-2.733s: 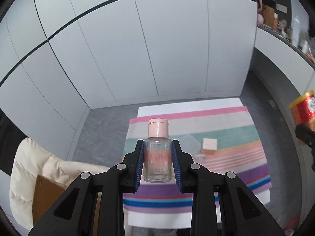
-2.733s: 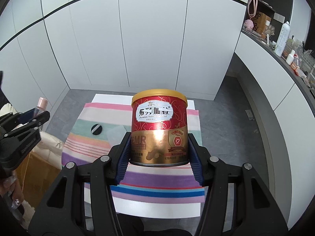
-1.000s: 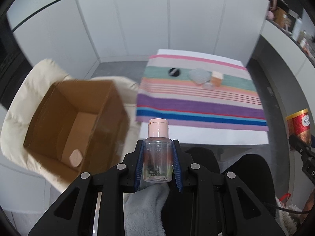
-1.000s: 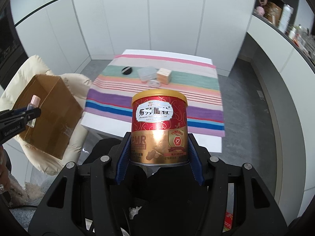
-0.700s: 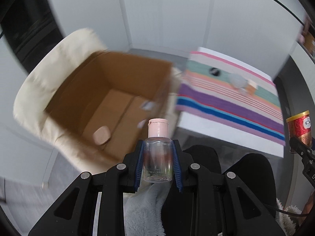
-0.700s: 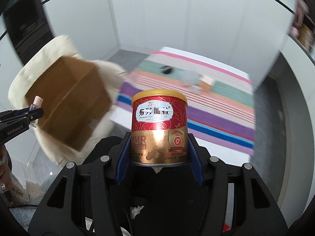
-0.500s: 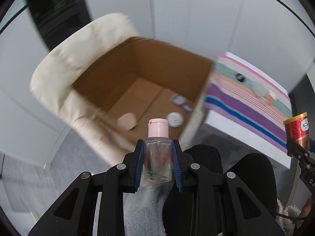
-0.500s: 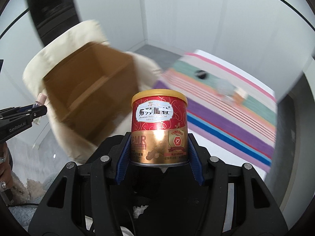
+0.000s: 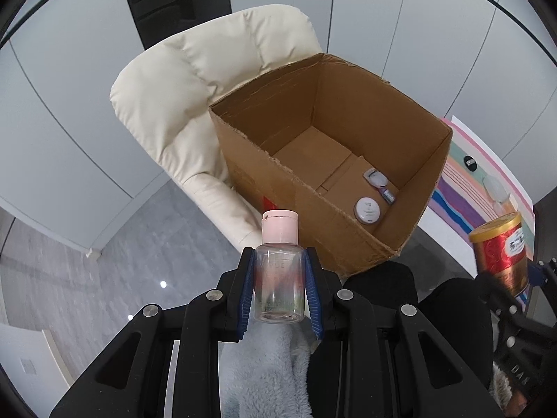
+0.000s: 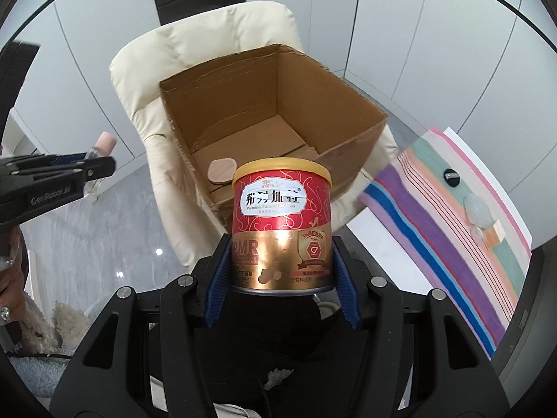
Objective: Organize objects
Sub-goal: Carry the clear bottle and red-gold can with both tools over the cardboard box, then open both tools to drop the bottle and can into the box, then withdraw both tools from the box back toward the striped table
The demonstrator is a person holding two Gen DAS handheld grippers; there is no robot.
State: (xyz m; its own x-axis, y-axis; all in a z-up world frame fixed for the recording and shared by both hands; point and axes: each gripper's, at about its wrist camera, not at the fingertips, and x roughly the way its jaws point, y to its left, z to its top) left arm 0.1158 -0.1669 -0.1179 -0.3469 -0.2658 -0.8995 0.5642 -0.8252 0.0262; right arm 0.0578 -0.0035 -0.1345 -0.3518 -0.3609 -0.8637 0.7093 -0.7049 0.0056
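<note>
With the left claw (image 9: 278,292) clamped on the pink-capped bottle (image 9: 278,271) and the right claw (image 10: 281,275) gripping the red tin (image 10: 281,223), the 2 loads seem mid-carry; next, lower each into the cardboard box (image 9: 414,209) just ahead.

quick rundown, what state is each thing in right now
left gripper: shut on the clear bottle
clear bottle: upright, pink cap closed, nearly empty
right gripper: shut on the red and gold can
red and gold can: upright, lid on
cardboard box: open on the cream armchair, a few small items inside
</note>
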